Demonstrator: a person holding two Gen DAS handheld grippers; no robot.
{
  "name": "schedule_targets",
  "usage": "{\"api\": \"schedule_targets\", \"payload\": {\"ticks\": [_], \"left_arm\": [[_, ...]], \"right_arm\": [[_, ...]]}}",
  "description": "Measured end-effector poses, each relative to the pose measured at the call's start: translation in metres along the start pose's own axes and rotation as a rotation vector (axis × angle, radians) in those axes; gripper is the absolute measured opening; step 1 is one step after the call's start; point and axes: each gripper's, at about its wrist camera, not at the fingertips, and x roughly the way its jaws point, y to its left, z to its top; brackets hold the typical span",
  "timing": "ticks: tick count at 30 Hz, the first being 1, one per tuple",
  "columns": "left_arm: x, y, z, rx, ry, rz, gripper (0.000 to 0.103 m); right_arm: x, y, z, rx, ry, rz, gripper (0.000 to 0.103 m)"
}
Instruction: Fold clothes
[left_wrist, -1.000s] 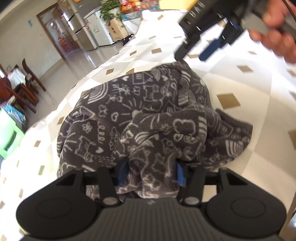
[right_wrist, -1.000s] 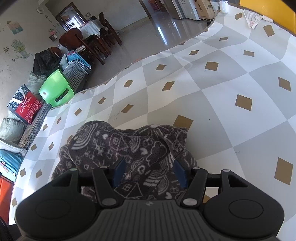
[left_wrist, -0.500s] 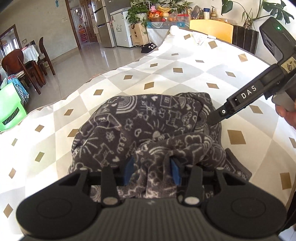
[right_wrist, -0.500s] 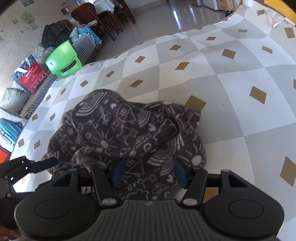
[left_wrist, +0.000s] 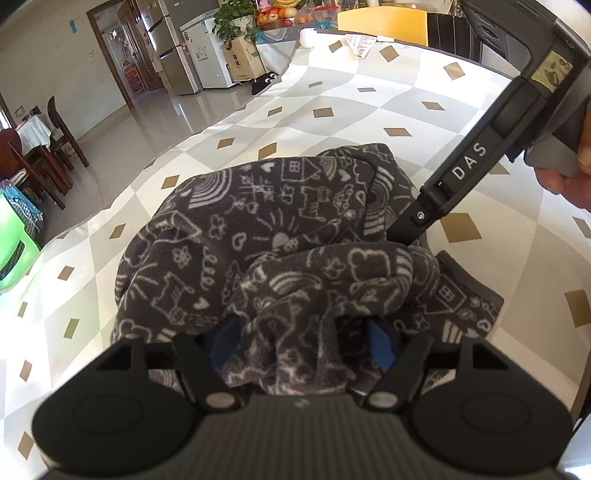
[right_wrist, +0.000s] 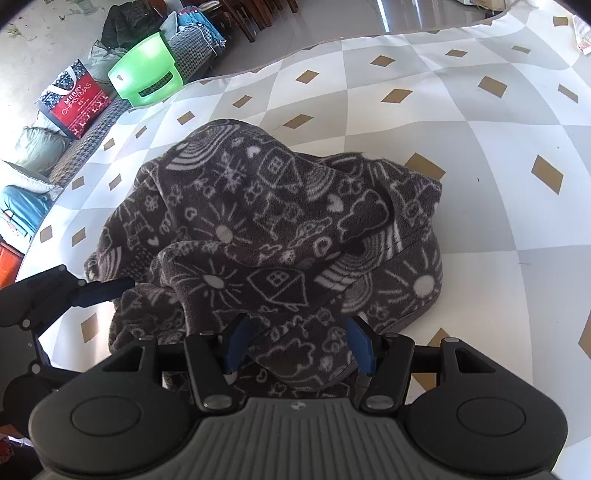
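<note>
Checkered tablecloth; crumpled garment: left tongs opening, right tongs gripping fold.

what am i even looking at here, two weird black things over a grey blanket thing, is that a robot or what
There is no robot here. A person holds a hand tool in each hand, each with a two-finger gripper and a wide-angle camera that looks forward along the fingers. So each picture is taken from one tool, and the black shape along its bottom edge is that tool's own body.

The left gripper is seen in its own view; its jaws are opening, with a fold of the dark grey fleece garment between the blue pads. The right gripper is closed on another fold of the same garment. Each tool also shows up in the other's picture: the black arm marked DAS is the right one, with the person's hand on its handle.

The garment, printed with white doodles, lies bunched on a table cover with a diamond pattern.
</note>
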Motion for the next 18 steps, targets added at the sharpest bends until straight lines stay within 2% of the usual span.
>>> {"api": "schedule_targets", "payload": {"ticks": [2,4,6,7,9,11,15,18], "left_arm": [[0.005,-0.004,0.001,0.013,0.011,0.029,0.073],[0.013,-0.004,0.001,0.002,0.039,0.058,0.064],[0.019,-0.003,0.002,-0.007,0.062,0.082,0.051],[0.02,-0.003,0.003,-0.007,0.063,0.09,0.048],[0.019,-0.002,0.007,-0.025,0.054,0.108,0.03],[0.015,0.003,0.012,-0.072,0.029,0.154,0.021],[0.005,0.025,0.022,-0.212,-0.021,0.251,0.018],[-0.005,0.03,0.028,-0.234,-0.074,0.3,0.018]], "right_arm": [[0.002,0.0,0.0,0.013,0.006,0.019,0.057],[0.003,0.0,0.0,0.033,0.01,0.047,0.057],[0.003,-0.001,0.0,0.053,0.009,0.078,0.057],[0.002,-0.001,0.0,0.061,0.005,0.09,0.057],[-0.001,-0.002,0.002,0.069,-0.009,0.096,0.057],[-0.005,-0.002,0.004,0.07,-0.028,0.076,0.057],[-0.017,-0.009,0.007,0.081,-0.071,0.046,0.057],[-0.024,-0.013,0.007,0.079,-0.084,0.038,0.057]]}}
